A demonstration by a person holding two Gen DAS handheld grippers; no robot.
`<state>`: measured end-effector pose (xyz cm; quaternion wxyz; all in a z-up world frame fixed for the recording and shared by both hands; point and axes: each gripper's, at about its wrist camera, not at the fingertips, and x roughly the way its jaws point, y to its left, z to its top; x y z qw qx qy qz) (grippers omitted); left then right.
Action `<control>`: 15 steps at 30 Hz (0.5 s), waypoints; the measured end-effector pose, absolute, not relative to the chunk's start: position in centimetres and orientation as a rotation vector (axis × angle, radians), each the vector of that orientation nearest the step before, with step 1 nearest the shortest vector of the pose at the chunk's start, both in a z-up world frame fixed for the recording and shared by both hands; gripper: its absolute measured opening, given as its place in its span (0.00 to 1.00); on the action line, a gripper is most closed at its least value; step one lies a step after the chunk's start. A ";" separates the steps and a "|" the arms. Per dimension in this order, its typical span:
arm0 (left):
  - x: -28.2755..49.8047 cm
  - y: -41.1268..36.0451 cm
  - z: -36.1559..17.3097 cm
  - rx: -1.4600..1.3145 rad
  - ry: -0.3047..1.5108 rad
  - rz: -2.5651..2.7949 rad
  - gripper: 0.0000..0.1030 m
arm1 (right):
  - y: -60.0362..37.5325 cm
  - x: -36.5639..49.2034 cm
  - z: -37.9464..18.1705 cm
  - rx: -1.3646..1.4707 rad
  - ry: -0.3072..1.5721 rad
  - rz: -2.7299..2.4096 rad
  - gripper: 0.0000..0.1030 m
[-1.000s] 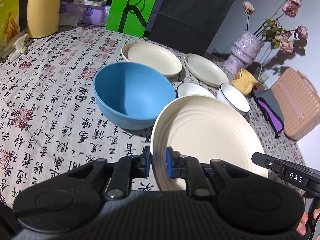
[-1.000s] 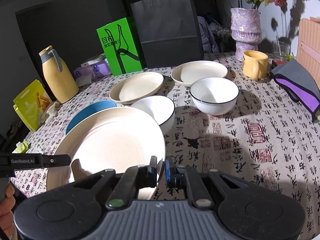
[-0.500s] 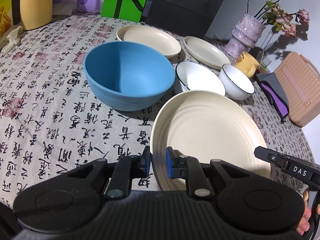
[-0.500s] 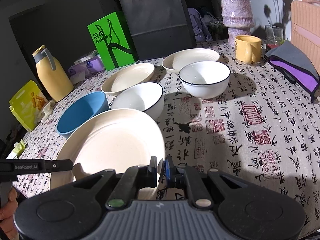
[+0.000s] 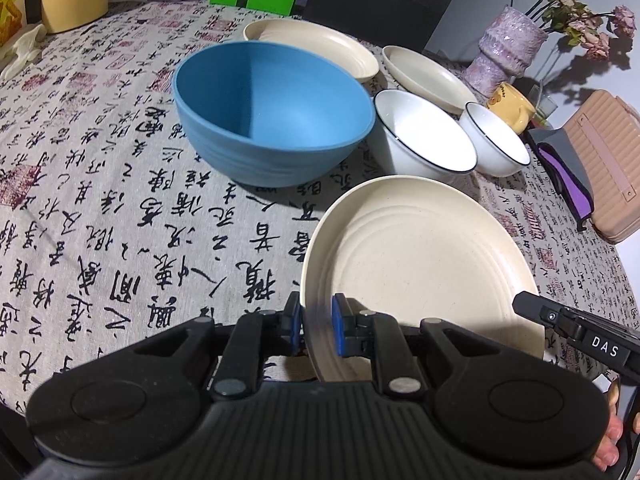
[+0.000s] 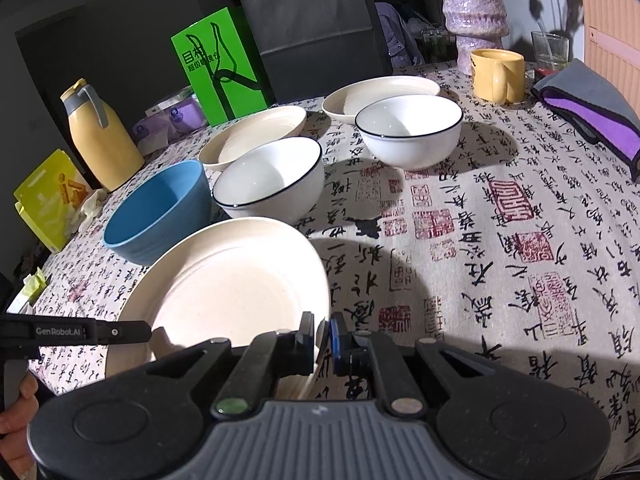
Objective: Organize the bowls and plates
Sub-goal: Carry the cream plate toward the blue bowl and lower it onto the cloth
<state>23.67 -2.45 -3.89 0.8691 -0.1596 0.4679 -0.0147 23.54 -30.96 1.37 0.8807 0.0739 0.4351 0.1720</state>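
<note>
Both grippers + cream plate lower than before, closer to counter. Left gripper pitched down, jaws pinching plate's near-left rim; right gripper pinching opposite rim. Plate round, face up, tilted slightly, just before blue bowl.

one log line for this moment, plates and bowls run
left gripper: shut on large cream plate near rim | right gripper: shut on same plate's opposite rim | blue bowl: on table, untouched
</note>
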 end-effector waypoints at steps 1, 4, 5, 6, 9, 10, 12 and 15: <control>23.7 -2.4 -4.1 -0.335 0.982 -0.028 0.15 | -30.9 23.5 1.2 0.155 0.907 0.359 0.08; 23.9 -2.3 -4.5 -0.338 0.990 -0.025 0.15 | -30.8 23.6 0.7 0.160 0.909 0.357 0.08; 23.9 -2.2 -4.6 -0.339 0.992 -0.026 0.15 | -30.8 23.6 0.5 0.164 0.910 0.355 0.08; 24.0 -2.1 -4.8 -0.341 0.994 -0.028 0.15 | -30.8 23.7 0.3 0.170 0.910 0.353 0.08; 24.0 -2.0 -4.9 -0.343 0.989 -0.032 0.15 | -31.0 23.7 0.0 0.189 0.903 0.348 0.08; 24.0 -2.0 -5.0 -0.342 0.987 -0.033 0.15 | -31.0 23.7 -0.1 0.192 0.900 0.347 0.08; 24.0 -2.0 -5.0 -0.337 0.982 -0.034 0.15 | -30.9 23.6 -0.2 0.190 0.896 0.342 0.08; 23.8 -2.1 -5.0 -0.329 0.973 -0.036 0.15 | -30.7 23.5 -0.5 0.182 0.894 0.334 0.08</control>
